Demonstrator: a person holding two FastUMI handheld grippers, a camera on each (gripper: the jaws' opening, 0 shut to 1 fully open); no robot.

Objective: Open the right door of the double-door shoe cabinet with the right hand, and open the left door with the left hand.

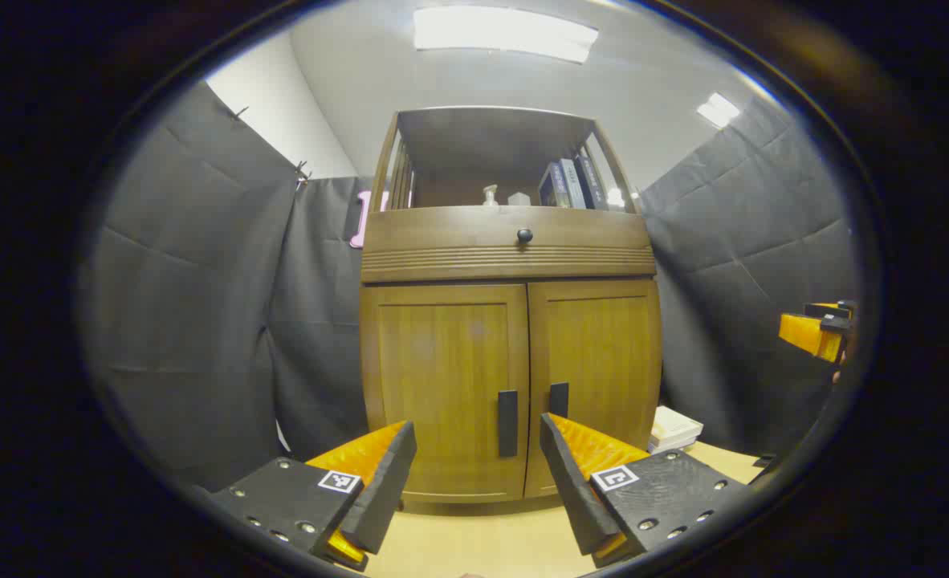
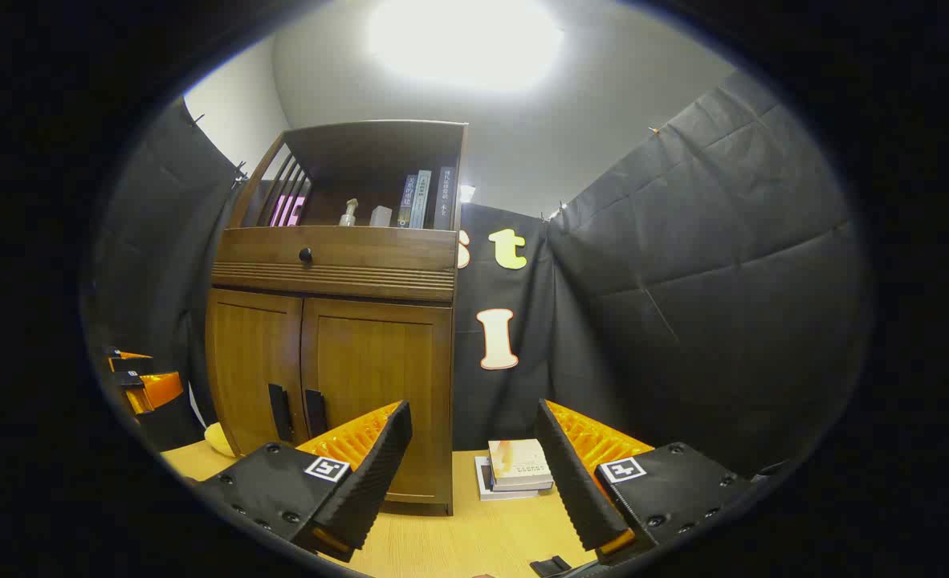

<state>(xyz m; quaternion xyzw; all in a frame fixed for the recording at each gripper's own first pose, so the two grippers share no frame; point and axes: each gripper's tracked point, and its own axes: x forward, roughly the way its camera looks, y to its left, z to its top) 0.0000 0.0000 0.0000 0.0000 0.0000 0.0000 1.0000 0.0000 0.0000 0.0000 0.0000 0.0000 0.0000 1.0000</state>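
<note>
The wooden shoe cabinet point(image 1: 507, 321) stands straight ahead in the left gripper view, both doors closed. Its left door point(image 1: 442, 385) carries a dark vertical handle point(image 1: 507, 423); the right door point(image 1: 599, 361) has its own handle point(image 1: 559, 399). My left gripper point(image 1: 478, 449) is open, a short way in front of the handles. In the right gripper view the cabinet point(image 2: 338, 337) sits to the left, with the right door point(image 2: 378, 393) and both handles point(image 2: 315, 413) visible. My right gripper point(image 2: 470, 449) is open, aimed past the cabinet's right side. Each view catches the other gripper at its edge point(image 1: 816, 331) point(image 2: 141, 385).
A drawer with a round knob point(image 1: 524, 235) sits above the doors, and an open shelf holds books point(image 1: 567, 185) and a pump bottle point(image 1: 489, 195). A stack of books point(image 2: 515, 470) lies on the wooden surface point(image 2: 442, 538) right of the cabinet. Black cloth walls surround the booth.
</note>
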